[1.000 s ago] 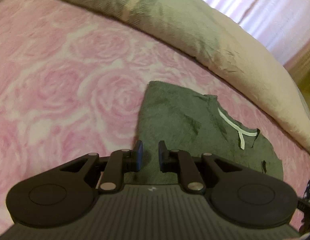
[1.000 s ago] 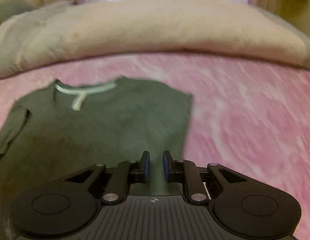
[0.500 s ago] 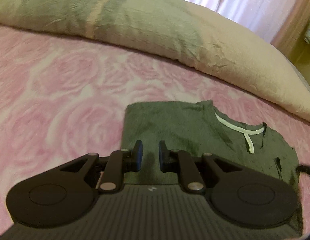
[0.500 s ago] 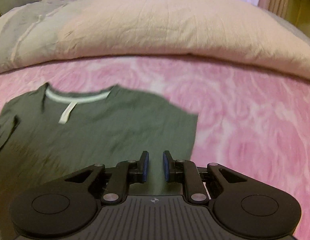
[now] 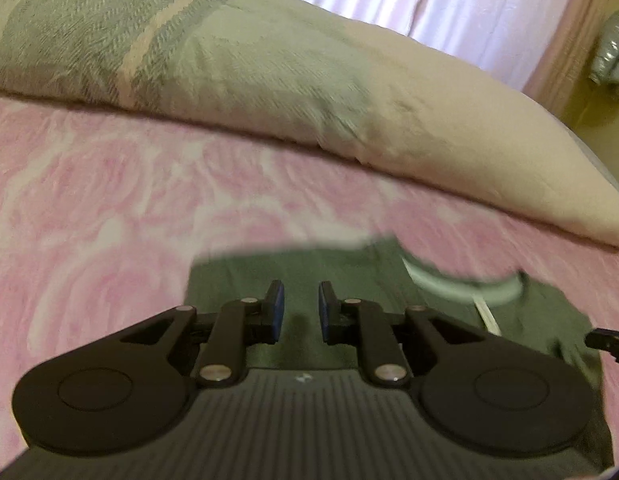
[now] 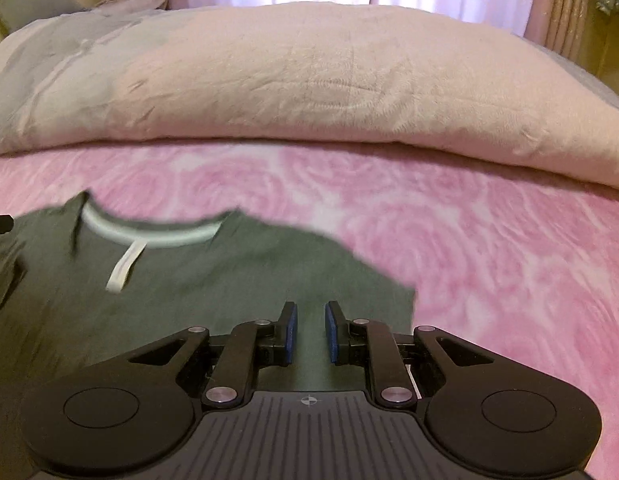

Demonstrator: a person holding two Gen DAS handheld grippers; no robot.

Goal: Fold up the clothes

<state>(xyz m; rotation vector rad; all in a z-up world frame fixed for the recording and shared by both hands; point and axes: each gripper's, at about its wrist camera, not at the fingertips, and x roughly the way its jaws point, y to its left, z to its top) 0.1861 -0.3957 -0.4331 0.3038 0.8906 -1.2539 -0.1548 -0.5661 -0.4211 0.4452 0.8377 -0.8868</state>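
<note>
Here, both tongs slightly open, empty

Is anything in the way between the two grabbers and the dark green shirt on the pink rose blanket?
No, nothing visible. The dark green T-shirt lies flat right under the left gripper and right gripper. Both stand slightly open and empty.

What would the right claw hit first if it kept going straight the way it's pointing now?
Most likely the dark green T-shirt: the right claw is angled down over its right part, nothing between the open fingers. Depth is unclear, but the shirt on the pink rose blanket lies first in line.
</note>
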